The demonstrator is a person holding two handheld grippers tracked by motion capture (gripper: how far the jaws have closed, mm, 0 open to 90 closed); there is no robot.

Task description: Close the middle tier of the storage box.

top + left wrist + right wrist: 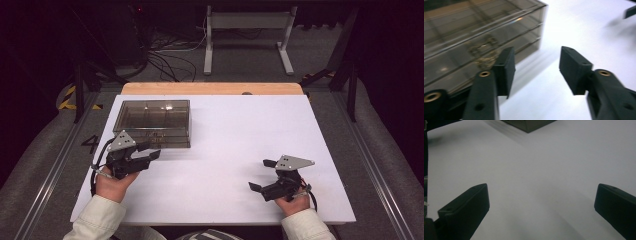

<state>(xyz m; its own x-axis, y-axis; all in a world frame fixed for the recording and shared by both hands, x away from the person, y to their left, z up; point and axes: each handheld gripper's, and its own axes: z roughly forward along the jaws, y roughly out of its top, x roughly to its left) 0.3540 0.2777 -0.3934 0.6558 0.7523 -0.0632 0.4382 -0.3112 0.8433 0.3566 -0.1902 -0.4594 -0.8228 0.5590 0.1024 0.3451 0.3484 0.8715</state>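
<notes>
Room's pretty dark around the brightly lit white counter [240, 145], soft shadows underneath, glare on the smoky box [155, 122], close-ups kinda blurry.

the high view looks forward and down from above the person's side onto the whole white table [240, 145]. each gripper view sits low, close over the tabletop, looking along its own jaws. all three share the smoky transparent box [154, 121] [474, 37] [529, 125].
</notes>
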